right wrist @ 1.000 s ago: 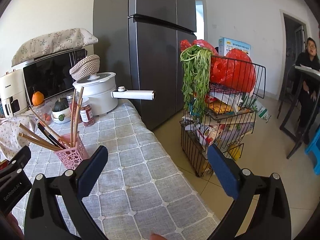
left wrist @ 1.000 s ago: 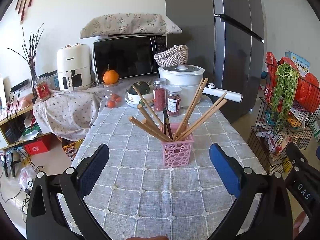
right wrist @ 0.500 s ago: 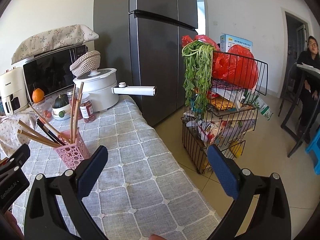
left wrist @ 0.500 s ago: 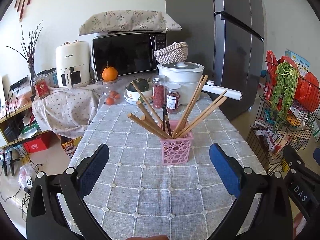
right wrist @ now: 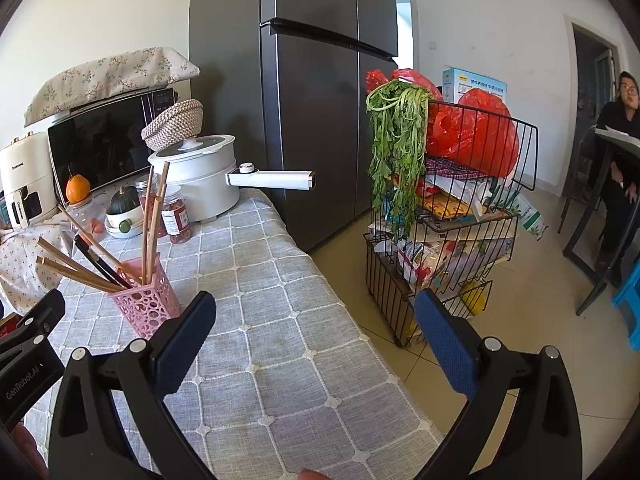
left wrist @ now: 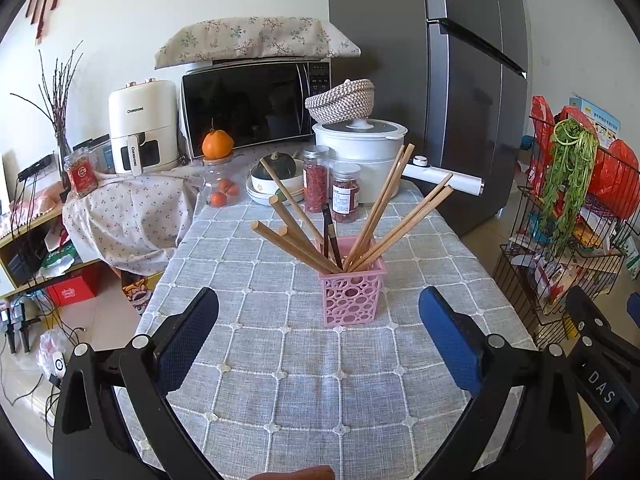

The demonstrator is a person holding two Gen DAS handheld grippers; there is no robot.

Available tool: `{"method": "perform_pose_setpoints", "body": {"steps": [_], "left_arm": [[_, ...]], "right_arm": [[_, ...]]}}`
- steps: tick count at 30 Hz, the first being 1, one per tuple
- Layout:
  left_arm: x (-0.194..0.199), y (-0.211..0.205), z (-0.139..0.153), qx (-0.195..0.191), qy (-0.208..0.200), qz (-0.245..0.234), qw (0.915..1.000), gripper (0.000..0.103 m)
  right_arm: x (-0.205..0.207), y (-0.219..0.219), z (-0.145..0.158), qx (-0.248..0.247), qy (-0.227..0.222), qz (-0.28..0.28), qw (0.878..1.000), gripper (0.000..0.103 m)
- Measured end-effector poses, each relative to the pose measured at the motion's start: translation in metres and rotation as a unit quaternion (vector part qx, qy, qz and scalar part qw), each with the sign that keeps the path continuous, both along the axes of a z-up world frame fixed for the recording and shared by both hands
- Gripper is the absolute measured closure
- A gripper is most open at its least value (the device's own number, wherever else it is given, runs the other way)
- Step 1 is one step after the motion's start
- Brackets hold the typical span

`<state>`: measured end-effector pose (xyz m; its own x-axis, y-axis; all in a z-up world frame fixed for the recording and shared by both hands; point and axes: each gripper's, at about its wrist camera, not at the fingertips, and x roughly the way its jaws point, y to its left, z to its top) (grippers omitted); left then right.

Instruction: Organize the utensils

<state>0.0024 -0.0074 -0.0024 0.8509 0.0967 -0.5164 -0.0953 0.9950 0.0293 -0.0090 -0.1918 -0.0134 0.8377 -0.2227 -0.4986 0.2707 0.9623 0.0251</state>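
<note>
A pink perforated holder (left wrist: 353,297) stands mid-table on the grey checked cloth, with several wooden chopsticks (left wrist: 384,216) and two dark ones (left wrist: 331,236) fanned out of it. My left gripper (left wrist: 319,322) hovers just in front of the holder, open and empty. The holder (right wrist: 145,305) sits at the left in the right wrist view, its chopsticks (right wrist: 154,220) leaning out. My right gripper (right wrist: 314,328) is open and empty over the table's right edge, to the right of the holder.
At the table's far end stand a white pot (left wrist: 360,156) with a long handle (left wrist: 442,180), two jars (left wrist: 346,198) and a bowl with a squash (left wrist: 276,184). A wire rack (right wrist: 444,236) of groceries stands on the floor at right. A person (right wrist: 618,152) sits far right.
Both grippers have drawn back a little from the holder and risen slightly; the holder and chopsticks have not moved. Both stay open.
</note>
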Motion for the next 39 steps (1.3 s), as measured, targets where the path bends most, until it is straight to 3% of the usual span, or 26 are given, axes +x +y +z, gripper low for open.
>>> {"method": "perform_pose_setpoints", "body": {"steps": [33, 39], "left_arm": [[-0.0019, 0.0040, -0.0031, 0.000, -0.001, -0.003, 1.0000, 0.007], [-0.0043, 0.0066, -0.0088, -0.002, 0.001, -0.005, 1.0000, 0.013]], "right_arm": [[0.0005, 0.0016, -0.0060, 0.000, 0.006, 0.005, 1.000, 0.006], [0.0004, 0.0014, -0.0072, 0.000, 0.007, 0.005, 1.000, 0.006]]}}
